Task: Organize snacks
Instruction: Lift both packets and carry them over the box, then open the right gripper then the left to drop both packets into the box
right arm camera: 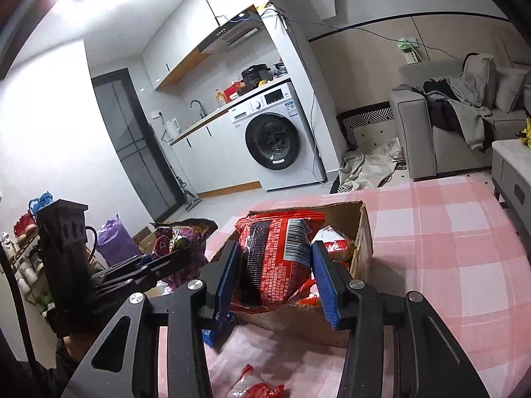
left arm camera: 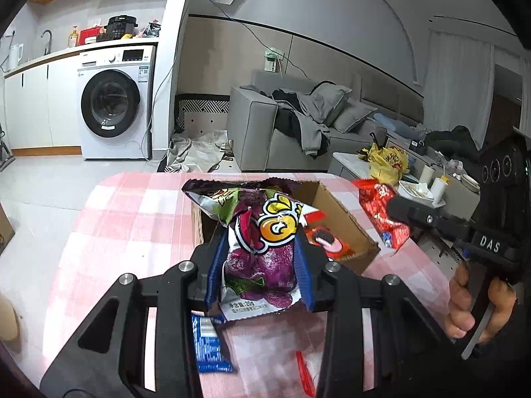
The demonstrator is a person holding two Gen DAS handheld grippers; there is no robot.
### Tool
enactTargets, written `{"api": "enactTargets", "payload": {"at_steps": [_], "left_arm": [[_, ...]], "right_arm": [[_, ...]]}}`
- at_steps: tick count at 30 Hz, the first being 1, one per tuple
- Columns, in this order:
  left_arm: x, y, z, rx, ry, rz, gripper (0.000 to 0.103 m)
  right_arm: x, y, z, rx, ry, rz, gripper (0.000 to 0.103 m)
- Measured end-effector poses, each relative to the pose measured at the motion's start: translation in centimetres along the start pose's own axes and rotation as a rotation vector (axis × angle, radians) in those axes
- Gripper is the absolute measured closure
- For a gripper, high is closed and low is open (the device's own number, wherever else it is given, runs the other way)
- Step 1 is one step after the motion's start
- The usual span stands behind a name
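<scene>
While clamped, purple snack bag sits inside left gripper

"DAS" on the right claw; "20g" on the purple snack bag

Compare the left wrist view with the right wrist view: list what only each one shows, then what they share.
Only the left wrist view shows the front of the purple snack bag clamped in the left gripper, the hand on the right gripper's handle, and a yellow bag on the side table.

Only the right wrist view shows the barcode side of the red snack bag clamped in the right gripper, plus a dark door.

Both show the cardboard box on the pink checked tablecloth, the washing machine and the grey sofa.
</scene>
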State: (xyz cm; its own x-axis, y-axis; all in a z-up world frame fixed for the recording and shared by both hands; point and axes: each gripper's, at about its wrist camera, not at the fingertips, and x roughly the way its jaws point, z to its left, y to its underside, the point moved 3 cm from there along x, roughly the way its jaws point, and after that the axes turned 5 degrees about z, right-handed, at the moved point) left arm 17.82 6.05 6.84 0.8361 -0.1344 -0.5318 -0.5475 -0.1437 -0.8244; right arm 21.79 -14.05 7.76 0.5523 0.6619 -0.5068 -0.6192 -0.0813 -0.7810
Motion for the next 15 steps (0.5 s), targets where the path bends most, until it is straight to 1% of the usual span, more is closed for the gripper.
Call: {"api": "enactTargets", "payload": {"at_steps": [5,10,11,13,15], "left_arm": [[1.0,-0.9,-0.7,0.015,-0.008,-0.006,0.069],[2.3,-1.1,-1.4,0.024,-0.015,0.007,0.069],[2.6,-0.9,-1.5,0.024,-0.014,0.013,0.069],[3.5,-1.2,-1.3,0.022,-0.015,0.027,0.069],[4.3,-1.0,-1.3,0.02,-0.016,0.042,0.069]], "right_arm": [[0.8,-0.6,-0.2,0.004,0.007,-0.001,0.058],[1.6,-1.2,-0.5,0.019,0.009,-0.006,0.058],[1.8,-1.3,-0.6,0.015,0.02,-0.008,0.058],[2.3,-1.2,-0.3,-0.013,0.077,-0.002,0.058],[2.7,-1.1,-0.5,-0.005,0.065,0.017,0.058]]}}
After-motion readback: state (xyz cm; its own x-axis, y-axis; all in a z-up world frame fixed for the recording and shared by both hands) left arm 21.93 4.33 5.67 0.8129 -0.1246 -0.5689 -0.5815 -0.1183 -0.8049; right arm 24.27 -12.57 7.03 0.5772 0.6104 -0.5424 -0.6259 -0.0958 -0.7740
